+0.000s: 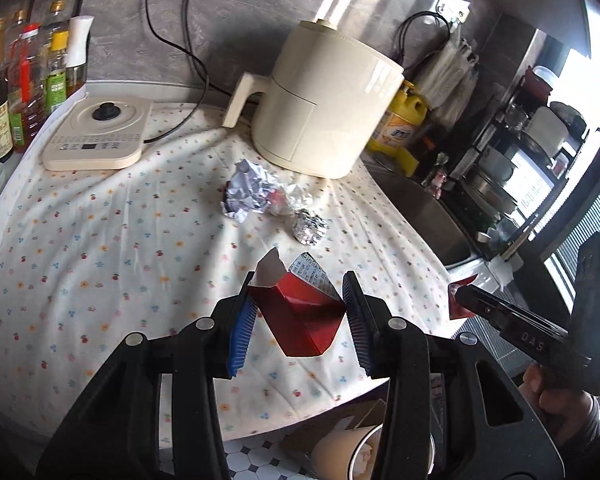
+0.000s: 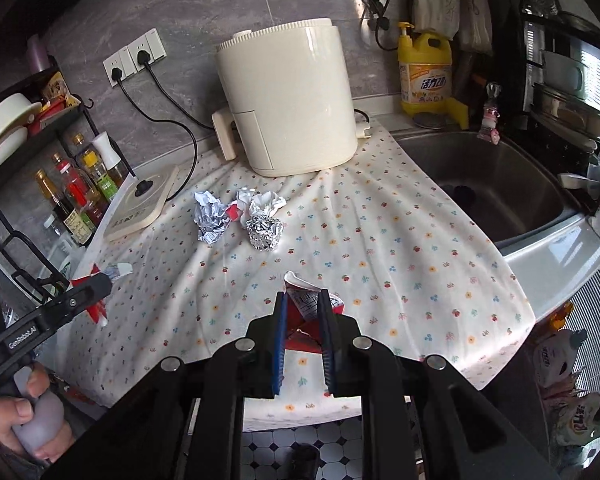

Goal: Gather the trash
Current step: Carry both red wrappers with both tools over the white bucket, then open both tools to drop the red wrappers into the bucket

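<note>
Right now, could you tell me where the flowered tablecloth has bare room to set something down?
The flowered tablecloth is bare on its right half, between the cream air fryer and the steel sink, and along the near edge. It is crowded mid-cloth around the crumpled foil ball and crumpled paper wads, and by the cream induction cooker.
</note>
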Motion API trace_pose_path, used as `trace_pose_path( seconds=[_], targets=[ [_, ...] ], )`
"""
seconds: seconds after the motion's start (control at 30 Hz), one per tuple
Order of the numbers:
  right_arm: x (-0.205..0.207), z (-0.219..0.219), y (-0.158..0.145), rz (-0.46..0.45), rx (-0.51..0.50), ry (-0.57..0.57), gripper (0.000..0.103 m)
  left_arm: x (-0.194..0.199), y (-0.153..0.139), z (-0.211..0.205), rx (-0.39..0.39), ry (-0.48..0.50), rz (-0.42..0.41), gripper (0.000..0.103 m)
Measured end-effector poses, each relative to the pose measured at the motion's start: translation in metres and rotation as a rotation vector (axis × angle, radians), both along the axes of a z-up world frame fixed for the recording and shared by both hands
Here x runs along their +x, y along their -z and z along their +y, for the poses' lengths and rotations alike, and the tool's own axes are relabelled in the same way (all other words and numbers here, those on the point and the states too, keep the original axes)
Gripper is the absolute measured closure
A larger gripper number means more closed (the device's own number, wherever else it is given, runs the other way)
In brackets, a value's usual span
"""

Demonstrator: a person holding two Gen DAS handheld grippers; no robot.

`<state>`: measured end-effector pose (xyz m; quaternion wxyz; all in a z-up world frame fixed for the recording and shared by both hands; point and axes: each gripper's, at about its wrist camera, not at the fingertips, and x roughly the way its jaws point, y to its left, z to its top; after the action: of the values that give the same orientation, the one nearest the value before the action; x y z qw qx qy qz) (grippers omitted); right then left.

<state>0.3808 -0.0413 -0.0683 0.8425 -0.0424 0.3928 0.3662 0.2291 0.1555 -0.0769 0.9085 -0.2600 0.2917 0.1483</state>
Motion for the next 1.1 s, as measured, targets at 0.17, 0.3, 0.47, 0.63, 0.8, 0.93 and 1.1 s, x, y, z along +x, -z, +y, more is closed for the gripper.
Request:
trace_pose_path(
  seconds=[0.17, 0.3, 0.47, 0.63, 0.8, 0.93, 1.1],
  targets=[
    [-0.005, -0.048, -0.005, 0.013, 0.019, 0.053, 0.087, 0.017, 0.0, -0.04, -0.001, 0.077, 0.004, 0.06],
    [-0.01, -0.085, -0.001, 0.026, 0.016, 0.096, 0.087, 0.027, 0.001, -0.071, -0.004, 0.131, 0.011, 0.06],
    [-0.017, -0.133, 0.007, 0.046, 0.016, 0.153, 0.087, 0.039, 0.007, -0.111, -0.016, 0.195, 0.029, 0.06],
    [-0.024, -0.184, 0.023, 0.084, 0.009, 0.211, 0.087, 0.049, 0.019, -0.156, -0.02, 0.269, 0.062, 0.06],
    [-0.034, -0.224, 0.05, 0.146, -0.012, 0.237, 0.087, 0.051, 0.039, -0.197, -0.026, 0.319, 0.11, 0.06],
    [-0.046, -0.244, 0.074, 0.201, -0.036, 0.224, 0.087, 0.048, 0.06, -0.223, -0.039, 0.342, 0.155, 0.06],
    [-0.059, -0.269, 0.102, 0.254, -0.069, 0.249, 0.048, 0.038, 0.086, -0.247, -0.058, 0.351, 0.202, 0.06]
  ],
)
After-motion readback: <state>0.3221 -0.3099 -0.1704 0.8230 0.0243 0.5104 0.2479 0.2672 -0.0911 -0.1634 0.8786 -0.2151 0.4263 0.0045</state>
